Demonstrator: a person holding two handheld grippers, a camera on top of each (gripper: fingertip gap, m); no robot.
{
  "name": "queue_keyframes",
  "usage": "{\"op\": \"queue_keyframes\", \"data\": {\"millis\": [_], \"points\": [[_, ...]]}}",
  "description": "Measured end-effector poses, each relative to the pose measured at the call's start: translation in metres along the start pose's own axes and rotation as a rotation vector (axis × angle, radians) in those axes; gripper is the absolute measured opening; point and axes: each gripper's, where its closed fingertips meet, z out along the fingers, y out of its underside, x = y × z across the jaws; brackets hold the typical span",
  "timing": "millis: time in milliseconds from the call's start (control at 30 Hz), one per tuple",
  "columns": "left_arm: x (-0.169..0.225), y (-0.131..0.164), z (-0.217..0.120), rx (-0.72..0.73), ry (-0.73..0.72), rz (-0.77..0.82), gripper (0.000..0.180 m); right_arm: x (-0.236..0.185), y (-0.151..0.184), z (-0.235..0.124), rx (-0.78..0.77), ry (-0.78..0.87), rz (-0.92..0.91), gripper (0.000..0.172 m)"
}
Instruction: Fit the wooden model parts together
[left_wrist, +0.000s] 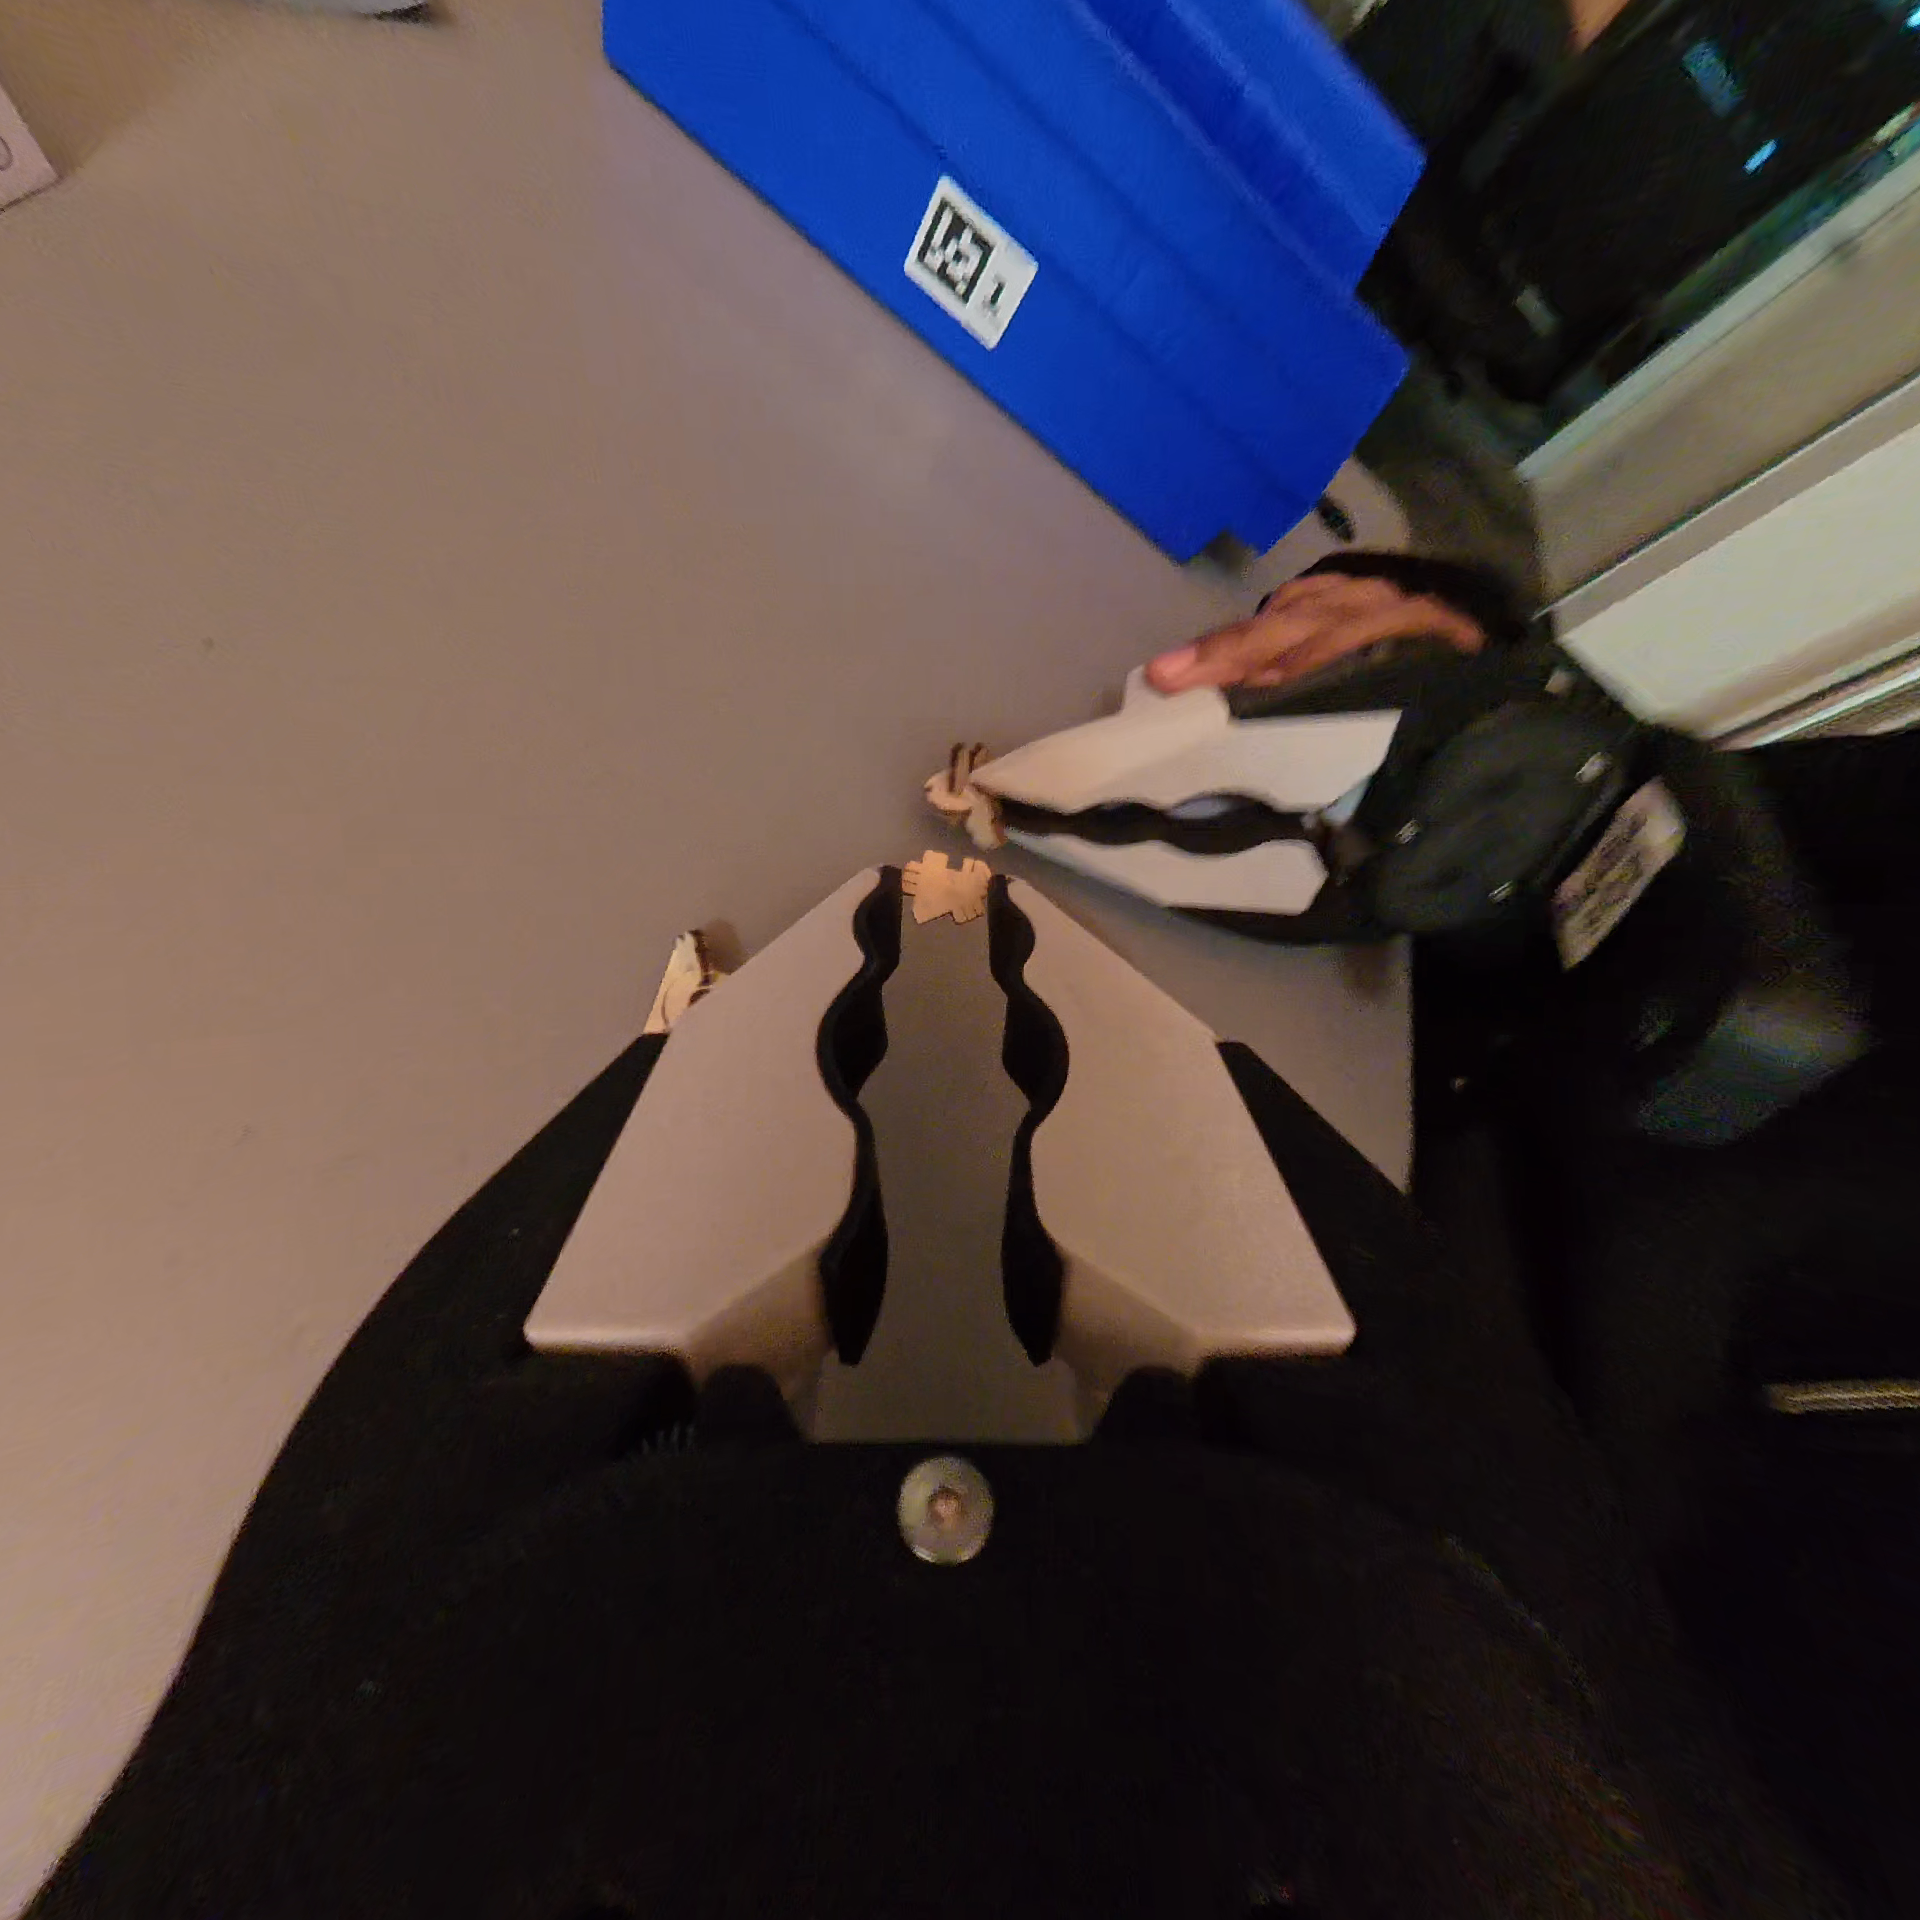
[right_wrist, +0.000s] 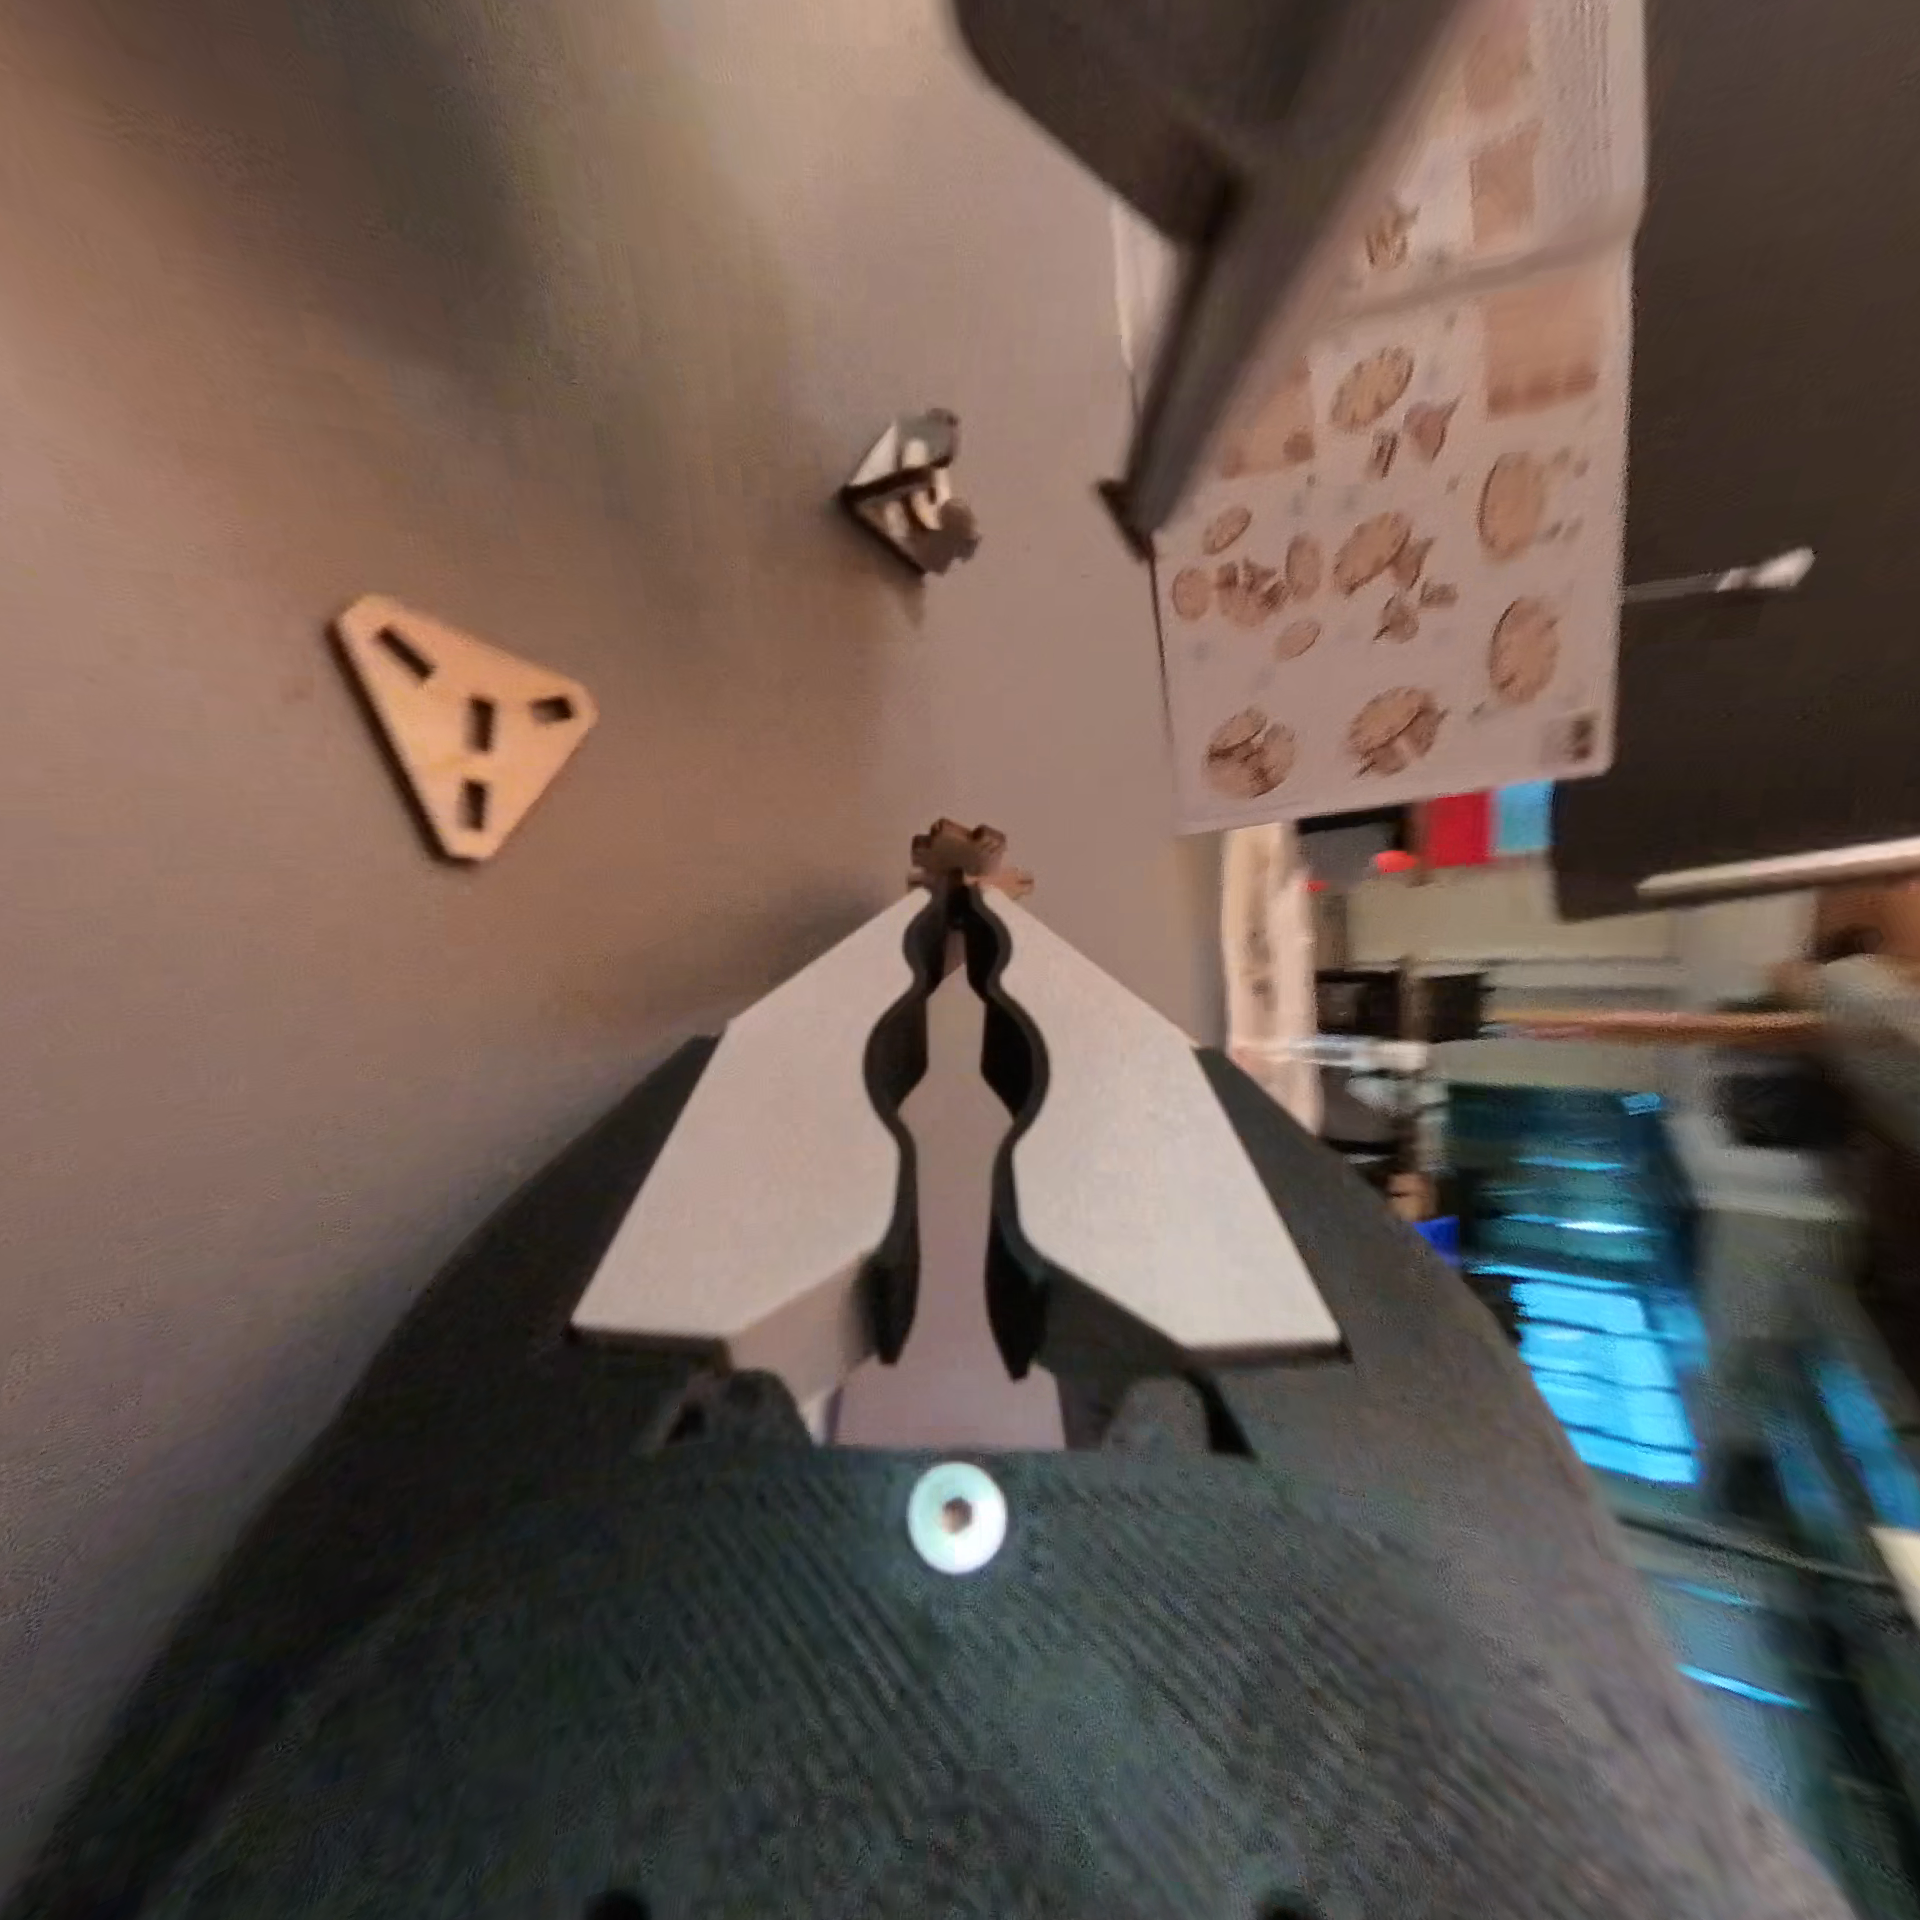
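My left gripper (left_wrist: 938, 881) is shut on a small flat notched wooden piece (left_wrist: 948, 894), which spans the gap between the two fingertips just above the grey table (left_wrist: 416, 623). My right gripper (right_wrist: 954, 896) is shut on a small dark-edged wooden part (right_wrist: 956, 850) that sticks out past its tips. In the left wrist view the right gripper (left_wrist: 1000, 808) comes in from the right, with a hand on it. The wooden part in its tips (left_wrist: 958, 795) is close above my left gripper's piece.
A blue bin (left_wrist: 1039, 260) with a black-and-white tag stands at the back. A flat triangular slotted wooden plate (right_wrist: 462, 722) lies on the table. A small wooden assembly (right_wrist: 909, 494) stands farther off. A picture sheet of wooden parts (right_wrist: 1403, 520) is at right. Another wooden piece (left_wrist: 681, 977) lies beside my left finger. The left gripper's tips are roughly 6 centimetres from the right gripper's.
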Motion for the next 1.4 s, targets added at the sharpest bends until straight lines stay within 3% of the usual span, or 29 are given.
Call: {"op": "queue_keyframes", "data": {"millis": [100,267,567,733,900,1100,1400], "points": [[0.006,-0.004,-0.004,0.045,0.069,-0.038,0.014,-0.005,-0.005,0.0,-0.026,0.039,-0.108,0.001],[0.011,-0.003,-0.001,0.053,0.134,-0.08,0.014,-0.013,-0.01,-0.002,0.019,-0.029,-0.049,0.002],[0.011,-0.008,-0.005,0.1,0.192,-0.133,0.014,-0.016,-0.008,-0.001,0.045,-0.096,0.059,0.018],[0.021,-0.007,-0.004,0.098,0.281,-0.169,0.014,0.005,-0.023,-0.017,0.259,-0.185,0.388,0.022],[0.048,-0.004,-0.001,0.065,0.493,-0.258,0.014,0.029,-0.047,-0.047,0.551,-0.276,0.623,0.031],[0.073,0.001,0.008,0.021,0.628,-0.271,0.014,0.035,-0.06,-0.068,0.676,-0.229,0.554,0.018],[0.071,0.007,0.01,-0.011,0.599,-0.232,0.014,0.017,-0.057,-0.059,0.621,-0.299,0.503,0.002]]}}
